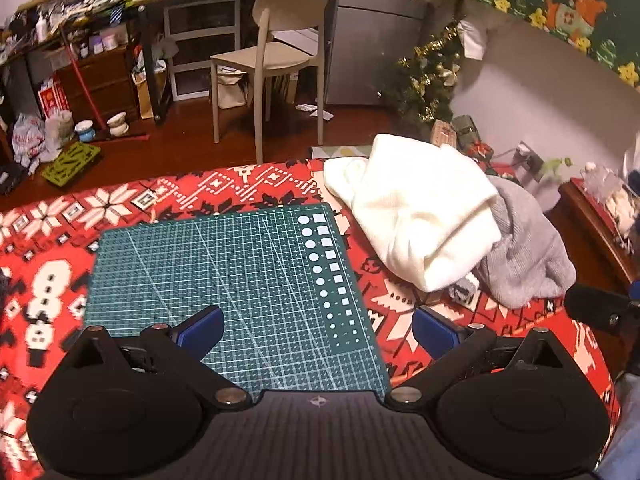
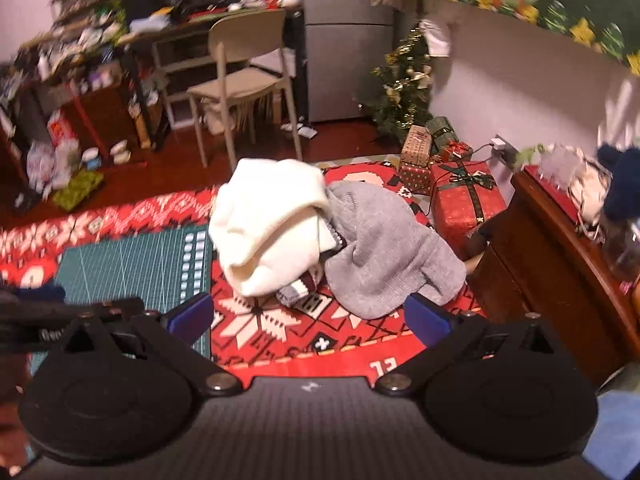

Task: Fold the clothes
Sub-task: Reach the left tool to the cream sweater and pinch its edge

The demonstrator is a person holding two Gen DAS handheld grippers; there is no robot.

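A crumpled white garment (image 1: 420,208) (image 2: 272,224) lies heaped on the red patterned tablecloth, partly on top of a grey knit garment (image 1: 524,252) (image 2: 384,248). A small patterned piece (image 2: 300,288) peeks out between them. A green cutting mat (image 1: 236,280) (image 2: 136,260) lies to their left. My left gripper (image 1: 318,330) hovers open over the mat's near right part, holding nothing. My right gripper (image 2: 308,318) is open just short of the clothes pile, also with nothing in it. The right gripper's black body (image 1: 600,308) shows at the left wrist view's right edge.
The red tablecloth (image 1: 48,280) covers the table. Beyond it stand a beige chair (image 1: 272,52), cluttered shelves, a small Christmas tree (image 2: 404,84) and wrapped gift boxes (image 2: 464,196). A dark wooden cabinet (image 2: 560,264) sits close on the right.
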